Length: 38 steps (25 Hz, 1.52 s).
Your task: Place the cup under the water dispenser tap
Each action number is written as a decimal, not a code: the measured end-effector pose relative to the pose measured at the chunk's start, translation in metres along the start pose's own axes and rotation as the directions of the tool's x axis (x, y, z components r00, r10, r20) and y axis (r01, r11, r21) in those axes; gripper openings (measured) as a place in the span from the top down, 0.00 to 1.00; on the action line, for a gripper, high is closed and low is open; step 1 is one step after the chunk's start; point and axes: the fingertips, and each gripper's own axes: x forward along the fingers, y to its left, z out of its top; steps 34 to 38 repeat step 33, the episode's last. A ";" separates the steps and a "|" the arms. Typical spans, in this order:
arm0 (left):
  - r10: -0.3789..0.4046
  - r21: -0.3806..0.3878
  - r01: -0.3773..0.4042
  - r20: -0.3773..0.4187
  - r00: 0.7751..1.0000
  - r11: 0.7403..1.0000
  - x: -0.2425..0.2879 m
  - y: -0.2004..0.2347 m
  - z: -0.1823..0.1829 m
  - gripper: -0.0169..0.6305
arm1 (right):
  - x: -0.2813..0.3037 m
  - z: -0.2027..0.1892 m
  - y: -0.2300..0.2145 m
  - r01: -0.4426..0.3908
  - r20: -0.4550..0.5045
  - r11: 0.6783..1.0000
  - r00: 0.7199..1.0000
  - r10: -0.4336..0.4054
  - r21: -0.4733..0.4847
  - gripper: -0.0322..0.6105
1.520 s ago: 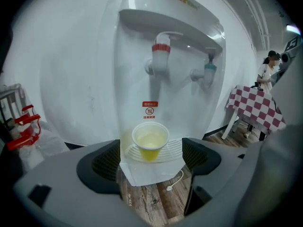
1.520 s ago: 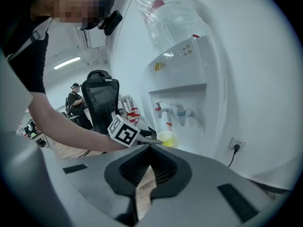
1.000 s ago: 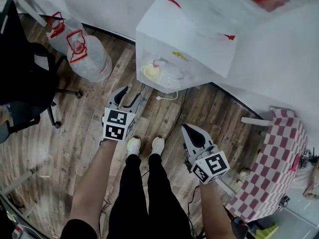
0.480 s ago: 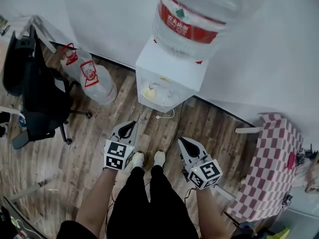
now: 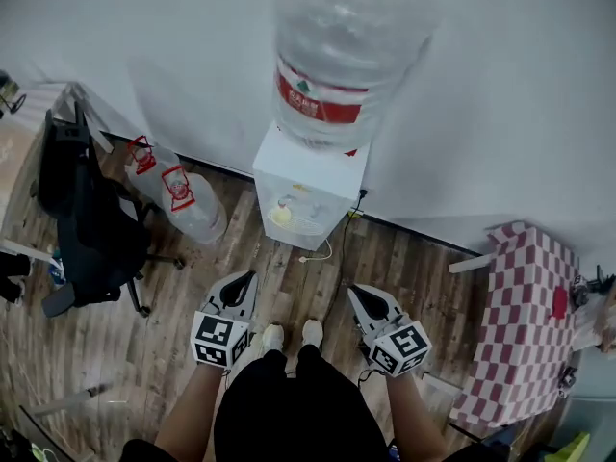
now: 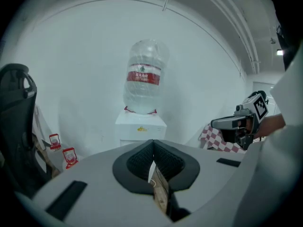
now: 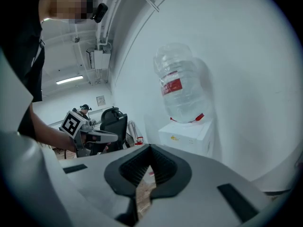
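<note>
Wood floor (image 5: 144, 354); claws (image 5: 246, 277) (image 5: 356, 292) forward, closed

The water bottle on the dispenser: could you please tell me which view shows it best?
The left gripper view: the water bottle stands whole, centred, red label facing the camera. In the right gripper view the bottle is whole too, but off-centre and slanted. The head view looks steeply down on the bottle, its top cut off.

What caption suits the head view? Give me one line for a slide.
Person faces a bottle-topped water dispenser, left gripper and right gripper both shut and empty.
</note>
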 end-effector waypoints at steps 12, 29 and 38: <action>-0.016 0.034 0.013 0.093 0.996 0.999 -0.051 -0.015 0.030 0.95 | -0.047 0.018 0.022 0.051 0.076 0.999 0.996 -0.051 -0.004 0.93; -0.055 0.065 0.047 0.126 0.991 0.997 -0.063 -0.035 0.031 0.95 | -0.061 0.035 0.029 0.080 0.123 0.996 0.989 -0.077 -0.024 0.93; -0.070 0.057 0.063 0.130 0.989 0.996 -0.059 -0.036 0.033 0.95 | -0.058 0.034 0.030 0.074 0.123 0.997 0.990 -0.070 -0.030 0.93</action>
